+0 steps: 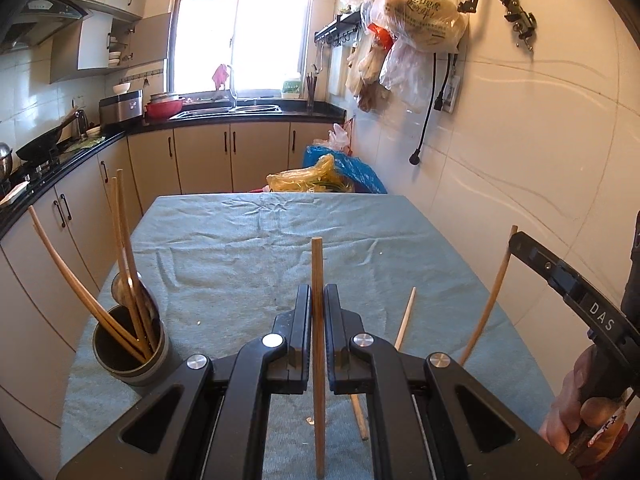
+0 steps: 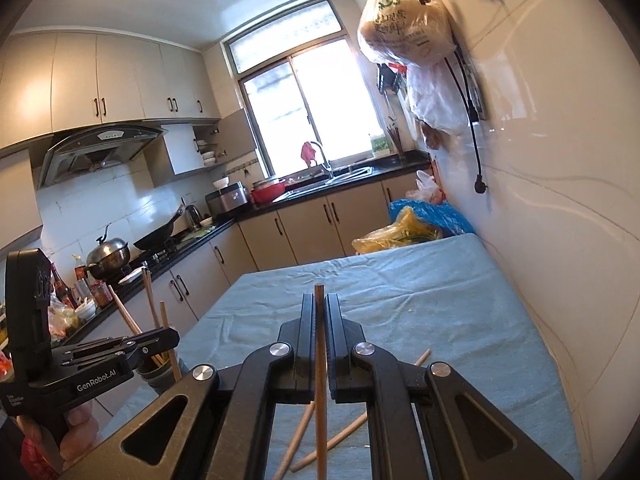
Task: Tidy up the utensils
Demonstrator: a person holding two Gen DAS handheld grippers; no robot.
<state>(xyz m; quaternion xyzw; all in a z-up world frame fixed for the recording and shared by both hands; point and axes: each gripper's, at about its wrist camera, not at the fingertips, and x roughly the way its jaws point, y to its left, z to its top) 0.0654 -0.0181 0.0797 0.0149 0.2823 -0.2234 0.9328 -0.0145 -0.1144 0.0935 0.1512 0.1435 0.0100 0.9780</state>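
My left gripper is shut on a wooden chopstick that stands upright between its jaws, above the teal cloth. Left of it stands a dark round holder with several chopsticks and a metal spoon leaning in it. At the right edge of that view my right gripper grips a second, slanting chopstick. In the right wrist view the right gripper is shut on that chopstick. Two loose chopsticks lie crossed on the cloth beneath it. The left gripper half hides the holder.
The cloth-covered table runs along a white tiled wall on the right. Yellow and blue plastic bags sit at its far end. A black kitchen counter with pans borders the left side. Bags hang on the wall above.
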